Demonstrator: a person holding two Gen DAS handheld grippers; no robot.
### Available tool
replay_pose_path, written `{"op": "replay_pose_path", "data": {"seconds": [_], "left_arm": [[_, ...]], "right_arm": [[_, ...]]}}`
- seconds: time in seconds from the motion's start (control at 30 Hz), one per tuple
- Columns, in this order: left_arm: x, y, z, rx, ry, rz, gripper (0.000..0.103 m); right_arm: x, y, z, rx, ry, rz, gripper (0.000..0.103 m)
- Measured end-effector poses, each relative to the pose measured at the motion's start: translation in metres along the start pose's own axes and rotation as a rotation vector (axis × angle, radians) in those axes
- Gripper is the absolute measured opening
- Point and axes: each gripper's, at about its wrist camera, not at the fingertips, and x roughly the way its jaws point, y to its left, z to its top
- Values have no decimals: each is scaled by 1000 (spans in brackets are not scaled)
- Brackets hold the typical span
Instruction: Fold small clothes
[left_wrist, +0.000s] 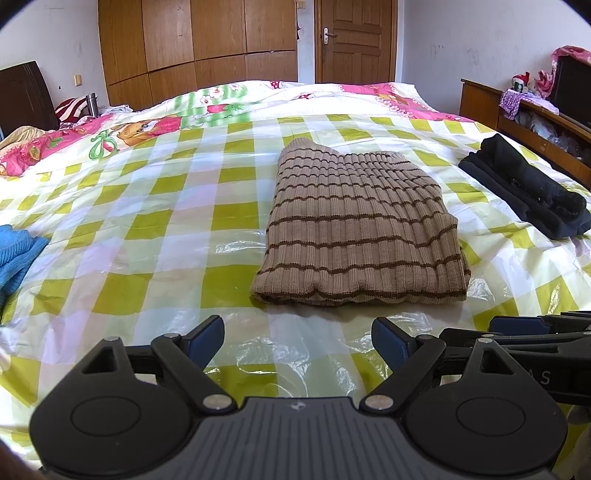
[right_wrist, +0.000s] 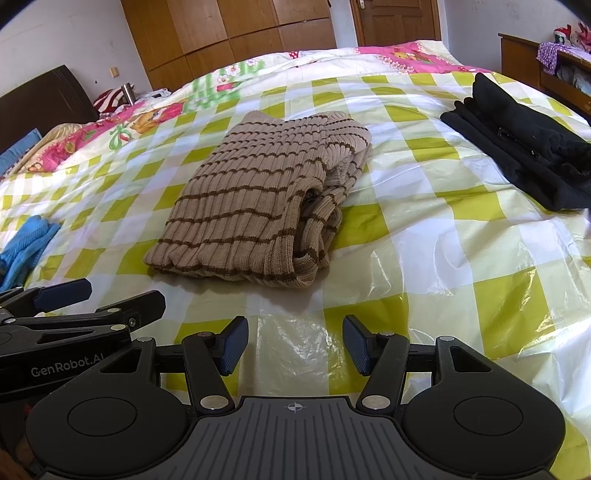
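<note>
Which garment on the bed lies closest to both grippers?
The folded beige knit sweater with brown stripes, directly ahead of both. The black folded garment lies far right, the blue knit garment far left.

- Your right hand-held gripper (right_wrist: 294, 345) sits low over the bed (right_wrist: 424, 206), jaws apart, nothing btwn them.
- Folded tan striped sweater (right_wrist: 258, 199) lies ahead, centre-left, not touching the pads.
- Black folded clothes (right_wrist: 524, 147) far right, well apart.
- Blue knit (right_wrist: 29, 243) at left edge.
- Your left hand-held gripper (right_wrist: 85, 299) pokes in lower left, w/ jaws apart.
</note>
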Motion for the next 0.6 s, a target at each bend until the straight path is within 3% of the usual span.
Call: {"op": "replay_pose_path", "data": {"seconds": [0.6], "left_arm": [[0,-1,-1,3,-4,5,99]], "right_arm": [[0,0,-1,1,0,-1,57]]}}
